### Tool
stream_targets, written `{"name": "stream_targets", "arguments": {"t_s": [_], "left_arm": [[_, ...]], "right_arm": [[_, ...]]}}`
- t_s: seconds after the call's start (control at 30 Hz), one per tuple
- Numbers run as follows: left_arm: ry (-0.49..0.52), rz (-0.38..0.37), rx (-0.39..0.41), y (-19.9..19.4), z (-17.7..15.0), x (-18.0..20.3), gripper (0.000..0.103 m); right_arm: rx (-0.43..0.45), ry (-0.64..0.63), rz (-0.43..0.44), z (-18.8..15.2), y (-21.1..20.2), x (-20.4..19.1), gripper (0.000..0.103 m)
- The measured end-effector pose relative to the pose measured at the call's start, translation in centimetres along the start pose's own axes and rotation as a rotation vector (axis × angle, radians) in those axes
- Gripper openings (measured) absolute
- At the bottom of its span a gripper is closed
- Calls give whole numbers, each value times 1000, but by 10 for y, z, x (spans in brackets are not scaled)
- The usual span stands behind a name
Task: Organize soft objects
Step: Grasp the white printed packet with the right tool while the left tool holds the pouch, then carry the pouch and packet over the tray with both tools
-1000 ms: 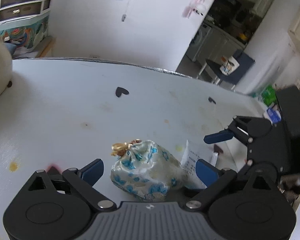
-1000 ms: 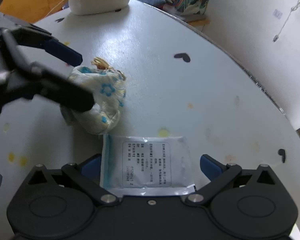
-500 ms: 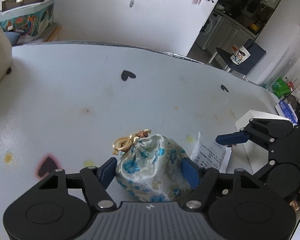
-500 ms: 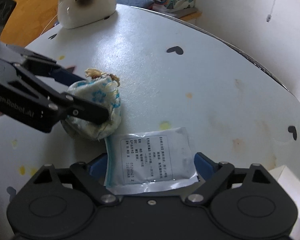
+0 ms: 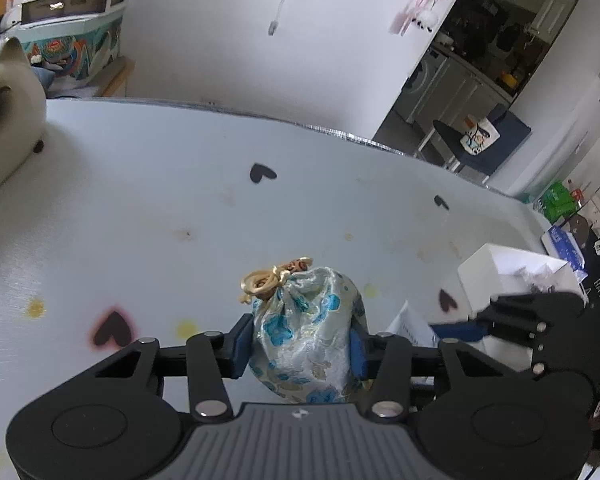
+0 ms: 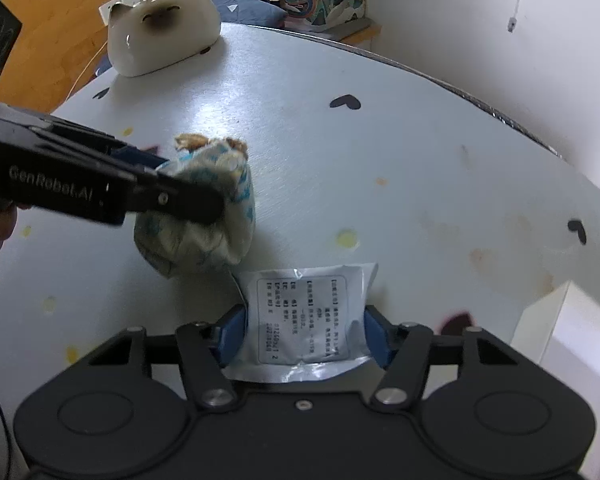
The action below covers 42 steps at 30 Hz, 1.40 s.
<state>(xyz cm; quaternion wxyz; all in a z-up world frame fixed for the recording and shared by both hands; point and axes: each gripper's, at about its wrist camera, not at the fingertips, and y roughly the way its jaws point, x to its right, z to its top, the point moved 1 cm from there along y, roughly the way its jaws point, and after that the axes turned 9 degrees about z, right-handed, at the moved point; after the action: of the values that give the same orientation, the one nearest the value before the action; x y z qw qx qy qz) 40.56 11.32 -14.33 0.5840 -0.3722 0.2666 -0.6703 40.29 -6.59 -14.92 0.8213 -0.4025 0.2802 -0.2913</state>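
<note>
A flowered satin drawstring pouch with a gold cord stands on the white round table. My left gripper has its jaws closing, and both blue pads press the pouch's sides. In the right wrist view the same pouch is partly hidden behind the left gripper's black fingers. A flat white printed sachet lies just right of the pouch. My right gripper is closing on it, its pads against both edges, which curl up. From the left wrist view only a corner of the sachet shows.
A cream cat-shaped ceramic figure sits at the table's far left edge. A white open box stands at the right edge of the table. Black heart stickers and yellow spots dot the top. A wall, a drawer unit and a doorway lie beyond.
Both pairs of jaws have narrowed from wide open. The left pads now squeeze the pouch, which stands taller; the right pads now press the sachet's edges and buckle it.
</note>
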Motion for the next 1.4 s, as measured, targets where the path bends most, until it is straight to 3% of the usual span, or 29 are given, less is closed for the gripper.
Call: {"name": "stream_targets", "arguments": {"t_s": [0.3,0.7,1.0,1.4], "left_arm": [[-25,12,76,-41,-2,0,47],[-41,22,211,-114,-11,18,47],[-31,9,286,-148,-21,62,47],[-34,-50,277,-135,-32,150,48]], "right_arm": [[91,90,-34,-6,-31,-16,62],[283,219,-86,-23,-110,-35,63],[386,262,-102,-51,-162,-36,63],[451,337,-142,-105,-222,11,63]]}}
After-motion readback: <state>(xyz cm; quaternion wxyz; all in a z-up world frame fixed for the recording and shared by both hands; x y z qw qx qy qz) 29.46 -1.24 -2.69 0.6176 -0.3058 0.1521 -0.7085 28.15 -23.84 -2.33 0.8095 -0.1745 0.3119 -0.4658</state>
